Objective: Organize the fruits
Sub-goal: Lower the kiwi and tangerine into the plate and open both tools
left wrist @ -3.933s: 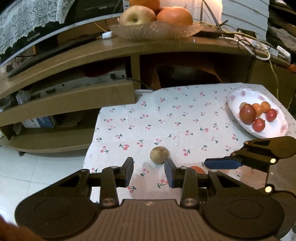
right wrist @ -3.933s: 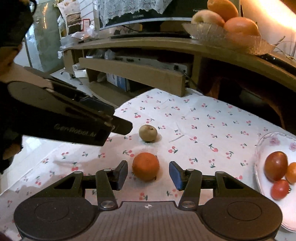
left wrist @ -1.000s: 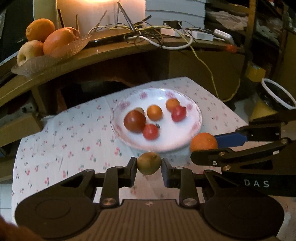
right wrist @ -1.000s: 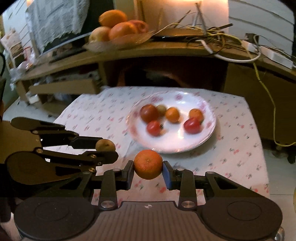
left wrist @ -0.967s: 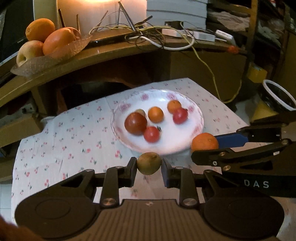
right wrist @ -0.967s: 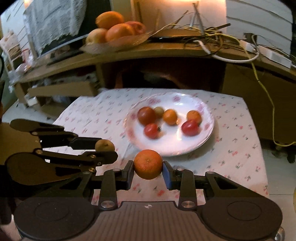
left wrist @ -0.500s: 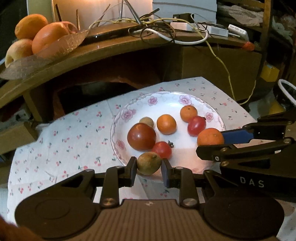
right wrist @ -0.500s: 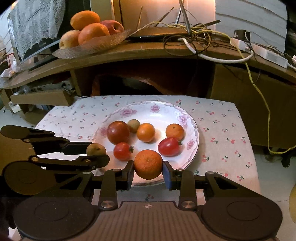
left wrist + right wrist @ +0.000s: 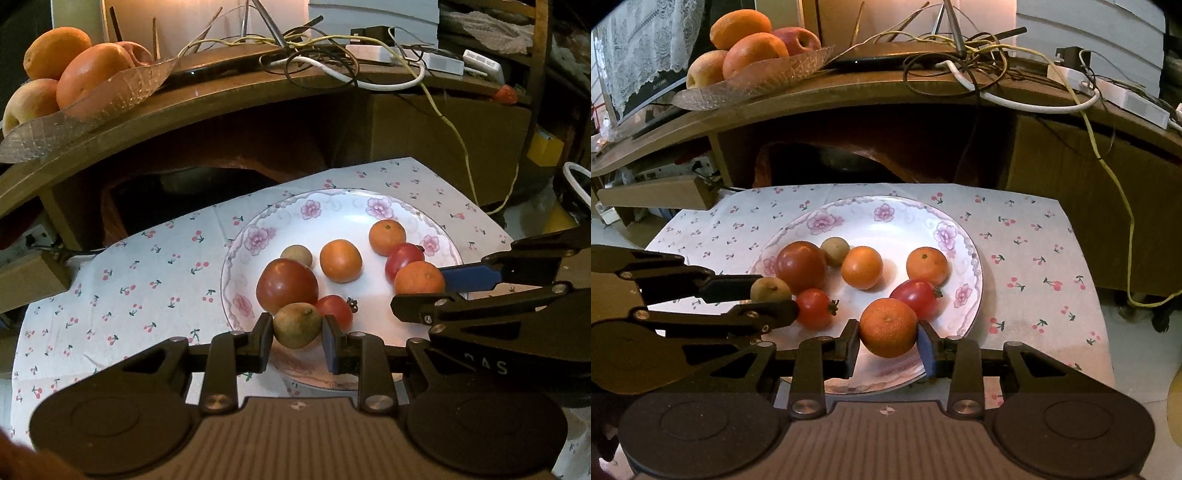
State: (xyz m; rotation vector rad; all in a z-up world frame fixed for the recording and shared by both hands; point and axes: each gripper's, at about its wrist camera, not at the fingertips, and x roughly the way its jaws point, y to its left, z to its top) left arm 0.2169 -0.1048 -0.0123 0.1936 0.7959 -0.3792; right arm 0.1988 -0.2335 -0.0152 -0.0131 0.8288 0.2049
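A white flowered plate (image 9: 306, 210) (image 9: 886, 214) sits on the cherry-print cloth and holds several small fruits: a big dark red tomato (image 9: 287, 284) (image 9: 800, 266), oranges and red tomatoes. My left gripper (image 9: 297, 334) is shut on a small brownish-green fruit (image 9: 297, 325) over the plate's near left part, beside the big tomato. In the right wrist view the same fruit (image 9: 770, 290) shows at the left. My right gripper (image 9: 888, 341) is shut on an orange (image 9: 888, 326) over the plate's near edge; it also shows in the left wrist view (image 9: 419, 277).
The cherry-print cloth (image 9: 147, 266) covers a low table. Behind it stands a wooden shelf unit (image 9: 886, 88) with a glass bowl of large fruit (image 9: 753, 48) and tangled cables (image 9: 997, 66). A yellow cable (image 9: 1123, 206) hangs at the right.
Both grippers have moved forward and down over the plate with their fruits still held. The plate now looks closer and larger in both views.
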